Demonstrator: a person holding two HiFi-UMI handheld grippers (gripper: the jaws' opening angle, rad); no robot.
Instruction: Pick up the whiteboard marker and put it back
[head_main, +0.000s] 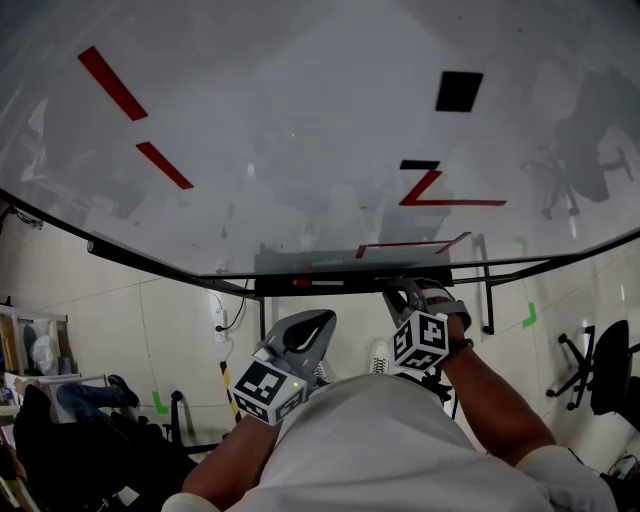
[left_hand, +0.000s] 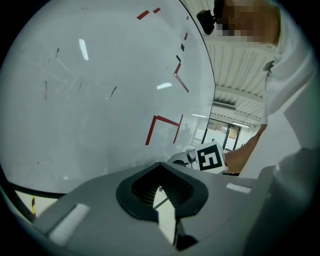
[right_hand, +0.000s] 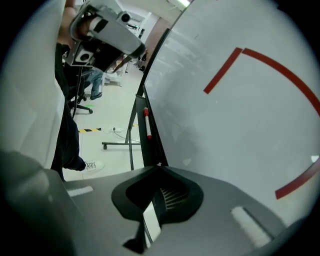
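Note:
A whiteboard marker, white with red ends, lies on the grey tray under the whiteboard. In the right gripper view the marker rests along the tray ahead of the jaws. My left gripper hangs below the tray, left of the marker, shut with nothing in it. My right gripper is just under the tray's right part, also shut and holding nothing. Each gripper view shows its jaw tips meeting, for the left gripper and the right gripper. The left gripper view shows the right gripper's marker cube.
Red lines and black squares mark the board. Below it are the stand's legs, a power strip and green floor tape. An office chair stands right; a seated person is at left. Yellow-black tape crosses the floor.

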